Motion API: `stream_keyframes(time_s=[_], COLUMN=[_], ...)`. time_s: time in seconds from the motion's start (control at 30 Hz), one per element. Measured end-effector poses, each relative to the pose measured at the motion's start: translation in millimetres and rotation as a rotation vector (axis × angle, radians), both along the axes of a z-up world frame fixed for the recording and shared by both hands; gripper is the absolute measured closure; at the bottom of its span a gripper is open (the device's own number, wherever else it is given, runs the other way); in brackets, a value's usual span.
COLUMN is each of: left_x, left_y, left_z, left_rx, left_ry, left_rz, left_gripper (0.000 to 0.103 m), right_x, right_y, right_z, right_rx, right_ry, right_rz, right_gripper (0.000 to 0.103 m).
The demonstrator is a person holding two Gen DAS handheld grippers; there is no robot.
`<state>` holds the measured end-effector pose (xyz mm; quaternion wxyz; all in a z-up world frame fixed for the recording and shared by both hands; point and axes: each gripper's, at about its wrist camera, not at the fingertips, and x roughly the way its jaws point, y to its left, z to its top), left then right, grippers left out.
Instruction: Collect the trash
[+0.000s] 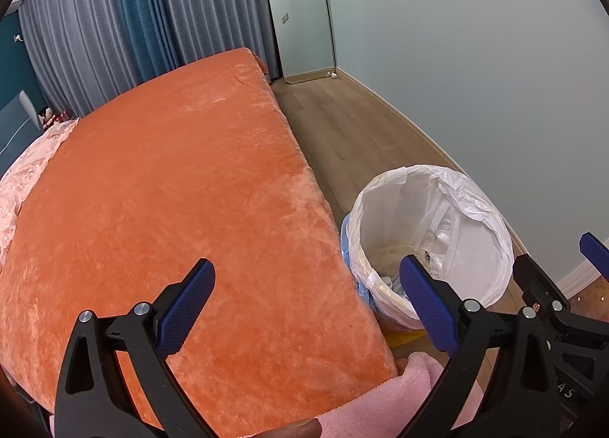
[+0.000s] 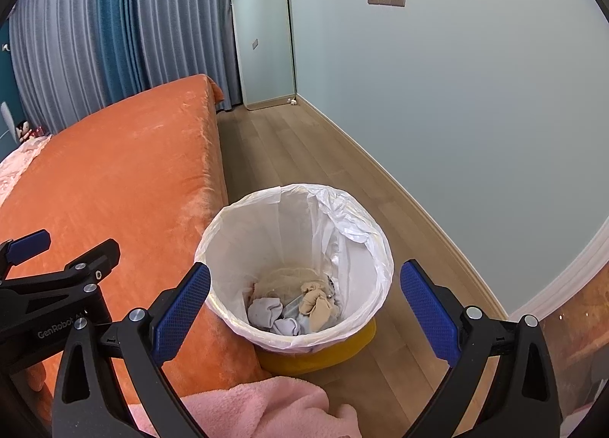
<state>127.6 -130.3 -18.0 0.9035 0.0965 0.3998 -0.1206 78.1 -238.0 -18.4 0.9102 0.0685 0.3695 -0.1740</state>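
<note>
The trash bin (image 2: 295,270), yellow and lined with a white bag (image 2: 342,221), stands on the wood floor tight against the orange bed (image 2: 114,179). The right gripper (image 2: 304,308) hangs almost directly above the bin's mouth, its 2 blue fingers spread wide with nothing between them. The left gripper (image 1: 308,304) sits to the bed side of the bin, over the bed's edge, equally wide and empty. So the right hand looks nearer the bin. Crumpled grey and beige scraps (image 2: 293,310) lie at the bin's bottom.
</note>
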Motion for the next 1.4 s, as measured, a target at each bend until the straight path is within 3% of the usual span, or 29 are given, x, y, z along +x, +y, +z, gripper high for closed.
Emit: stream_keyframes(time_s=[1.4], left_x=[-1.6], left_y=[3.2], left_z=[-1.8], left_rx=[0.004], left_ry=[-0.006], left_rz=[0.047], left_gripper=[0.010], right_x=[-5.4], right_y=[0.3], right_z=[-6.0], right_rx=[-0.001], right_ry=[0.006], right_rz=[0.004], right_gripper=[0.007])
